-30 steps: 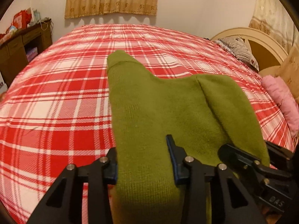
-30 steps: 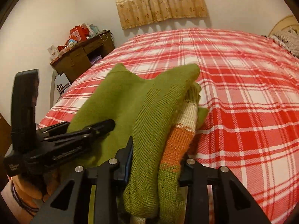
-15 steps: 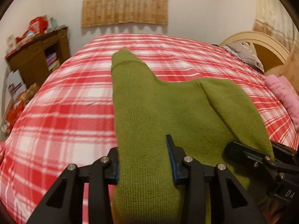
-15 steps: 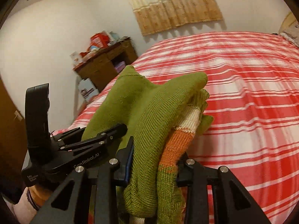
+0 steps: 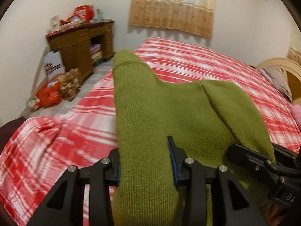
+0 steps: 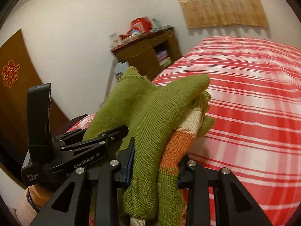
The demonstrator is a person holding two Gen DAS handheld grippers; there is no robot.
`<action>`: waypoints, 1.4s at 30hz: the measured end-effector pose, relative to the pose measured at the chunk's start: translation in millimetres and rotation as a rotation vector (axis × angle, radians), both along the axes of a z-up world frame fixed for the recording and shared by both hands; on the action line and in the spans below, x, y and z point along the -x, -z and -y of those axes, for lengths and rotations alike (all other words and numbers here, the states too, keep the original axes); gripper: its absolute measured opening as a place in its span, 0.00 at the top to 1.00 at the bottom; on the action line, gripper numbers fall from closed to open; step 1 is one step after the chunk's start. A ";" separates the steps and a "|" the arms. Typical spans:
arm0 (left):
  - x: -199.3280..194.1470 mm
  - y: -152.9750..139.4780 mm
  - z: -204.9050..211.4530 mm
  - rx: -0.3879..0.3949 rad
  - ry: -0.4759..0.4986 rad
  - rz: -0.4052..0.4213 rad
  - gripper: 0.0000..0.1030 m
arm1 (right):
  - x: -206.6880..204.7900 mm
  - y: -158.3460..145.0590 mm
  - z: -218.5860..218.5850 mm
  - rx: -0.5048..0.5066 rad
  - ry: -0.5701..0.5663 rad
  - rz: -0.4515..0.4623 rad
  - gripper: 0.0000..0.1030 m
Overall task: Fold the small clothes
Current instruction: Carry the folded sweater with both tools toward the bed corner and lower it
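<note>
A small green knitted sweater (image 5: 169, 113) with orange and cream stripes (image 6: 180, 141) is held folded above the red plaid bed (image 5: 207, 64). My left gripper (image 5: 144, 162) is shut on the sweater's left side. My right gripper (image 6: 156, 162) is shut on its bunched, striped right side. The right gripper shows at the lower right in the left wrist view (image 5: 263, 162). The left gripper shows at the left in the right wrist view (image 6: 79, 150). The sweater hides the bed beneath it.
A wooden desk (image 5: 79, 45) with red boxes stands by the wall left of the bed. Red bags and a brown bundle (image 5: 62, 88) lie on the floor. A curtain (image 5: 173, 5) hangs on the far wall. Pillows (image 5: 278, 79) and headboard are at right.
Both grippers have swung left with the sweater still held. The desk and the floor by the bed's left edge have come into view.
</note>
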State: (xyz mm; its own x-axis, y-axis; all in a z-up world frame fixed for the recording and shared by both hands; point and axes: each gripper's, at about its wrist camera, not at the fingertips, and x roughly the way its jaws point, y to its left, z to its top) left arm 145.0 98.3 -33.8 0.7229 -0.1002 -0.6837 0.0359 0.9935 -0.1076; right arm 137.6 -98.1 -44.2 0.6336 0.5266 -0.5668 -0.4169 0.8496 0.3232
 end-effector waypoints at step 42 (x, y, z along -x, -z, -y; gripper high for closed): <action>-55.8 60.8 -128.9 0.153 -0.173 -0.109 0.42 | -71.2 69.2 -79.1 -0.105 -0.066 -0.082 0.52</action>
State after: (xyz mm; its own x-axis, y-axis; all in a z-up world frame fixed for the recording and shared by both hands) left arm 200.8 227.2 -94.5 0.6613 -0.0896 -0.7447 -0.1536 0.9557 -0.2513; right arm 208.8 -19.0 -113.3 0.5499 0.6244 -0.5547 -0.4390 0.7811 0.4440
